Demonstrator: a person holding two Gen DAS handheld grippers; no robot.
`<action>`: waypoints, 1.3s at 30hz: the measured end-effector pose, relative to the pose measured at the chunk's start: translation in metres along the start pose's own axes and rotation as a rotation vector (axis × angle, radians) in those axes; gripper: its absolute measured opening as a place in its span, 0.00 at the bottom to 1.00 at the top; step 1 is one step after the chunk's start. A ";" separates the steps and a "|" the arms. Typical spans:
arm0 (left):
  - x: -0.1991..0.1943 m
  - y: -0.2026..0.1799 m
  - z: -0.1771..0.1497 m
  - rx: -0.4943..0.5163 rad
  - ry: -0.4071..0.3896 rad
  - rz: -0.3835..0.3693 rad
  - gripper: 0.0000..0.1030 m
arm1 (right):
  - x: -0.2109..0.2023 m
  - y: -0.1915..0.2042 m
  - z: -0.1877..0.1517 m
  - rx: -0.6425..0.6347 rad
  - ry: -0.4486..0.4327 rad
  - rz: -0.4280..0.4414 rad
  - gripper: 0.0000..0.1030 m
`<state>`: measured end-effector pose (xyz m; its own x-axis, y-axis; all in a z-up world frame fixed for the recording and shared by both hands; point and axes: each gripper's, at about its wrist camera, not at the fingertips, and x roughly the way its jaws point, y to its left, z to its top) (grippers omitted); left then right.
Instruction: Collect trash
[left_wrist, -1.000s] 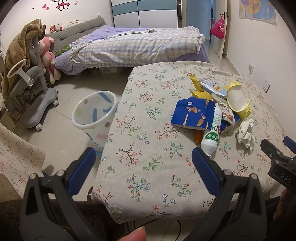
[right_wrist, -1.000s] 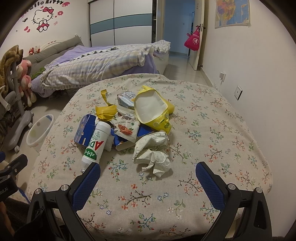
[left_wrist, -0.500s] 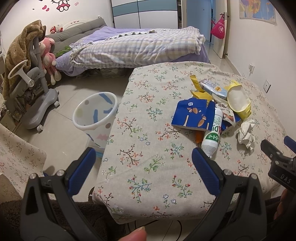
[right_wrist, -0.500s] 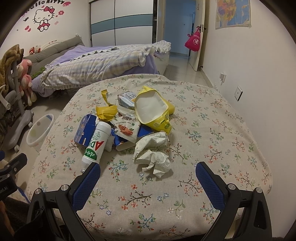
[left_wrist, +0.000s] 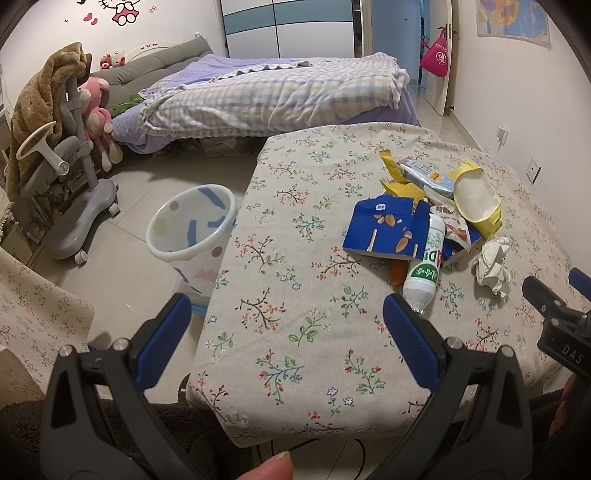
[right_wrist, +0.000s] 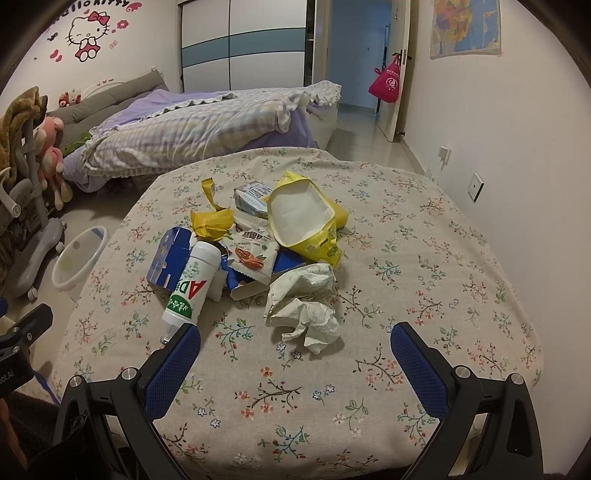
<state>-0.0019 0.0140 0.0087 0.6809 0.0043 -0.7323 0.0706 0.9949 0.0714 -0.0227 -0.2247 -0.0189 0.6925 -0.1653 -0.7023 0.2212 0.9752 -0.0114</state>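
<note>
trash heap waits on the flowered table, bin at the ready

trash (right_wrist: 258, 254) lies in a loose pile near the middle of the cloth-covered table (right_wrist: 424, 295): a white bottle (right_wrist: 190, 286), a torn blue carton (left_wrist: 384, 230), a yellow bag (right_wrist: 306, 221) gaping open, snack wrappers and a crumpled paper wad (right_wrist: 306, 308) nearest the camera. the right gripper (right_wrist: 295, 365) hovers above the table's near edge, jaws wide apart and empty, with the wad just ahead between its blue pads. the left gripper (left_wrist: 286, 339) hangs open too, holding nothing, over the table's corner beside the white wastebasket (left_wrist: 192, 229) on the floor. nothing appears collected yet; this looks like the approach to a first pick. the next move likely calls for lowering the right gripper around the paper wad, closing gently, then carrying it across to the basket.
</note>
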 end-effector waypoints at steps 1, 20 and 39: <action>0.000 0.000 0.000 0.001 0.000 0.001 1.00 | 0.000 0.000 0.000 0.001 0.000 0.002 1.00; 0.048 -0.002 0.051 0.138 0.188 -0.182 1.00 | 0.039 -0.036 0.077 0.019 0.187 0.094 1.00; 0.129 -0.103 0.088 0.164 0.299 -0.249 0.90 | 0.116 -0.064 0.116 0.061 0.265 0.089 1.00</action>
<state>0.1430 -0.0972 -0.0333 0.3887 -0.1818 -0.9032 0.3379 0.9402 -0.0438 0.1238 -0.3232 -0.0171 0.5088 -0.0271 -0.8605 0.2137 0.9722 0.0957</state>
